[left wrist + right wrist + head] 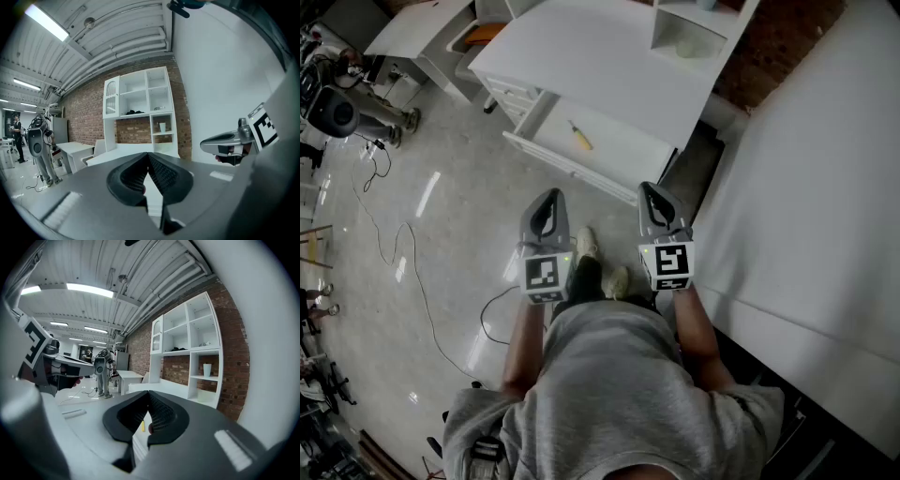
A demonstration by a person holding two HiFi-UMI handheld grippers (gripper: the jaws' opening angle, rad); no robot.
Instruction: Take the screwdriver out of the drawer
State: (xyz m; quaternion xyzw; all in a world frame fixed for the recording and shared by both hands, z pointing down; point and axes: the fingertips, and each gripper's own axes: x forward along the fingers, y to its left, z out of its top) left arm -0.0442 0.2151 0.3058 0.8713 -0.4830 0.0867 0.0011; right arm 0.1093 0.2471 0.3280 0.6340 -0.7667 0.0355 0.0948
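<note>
The screwdriver, yellow-handled, lies in the open white drawer under the desk top, ahead of me. Both grippers hover side by side near my feet, short of the drawer front and pointing towards it. My left gripper is shut with nothing in it; in the left gripper view its pads meet at the tip. My right gripper is also shut and empty. In the right gripper view a sliver of the screwdriver shows below the closed tips. The other gripper shows at the edge of each gripper view.
The white desk carries a shelf unit at its back. A large white surface runs along the right. A dark gap lies between desk and that surface. Cables trail over the glossy floor at left.
</note>
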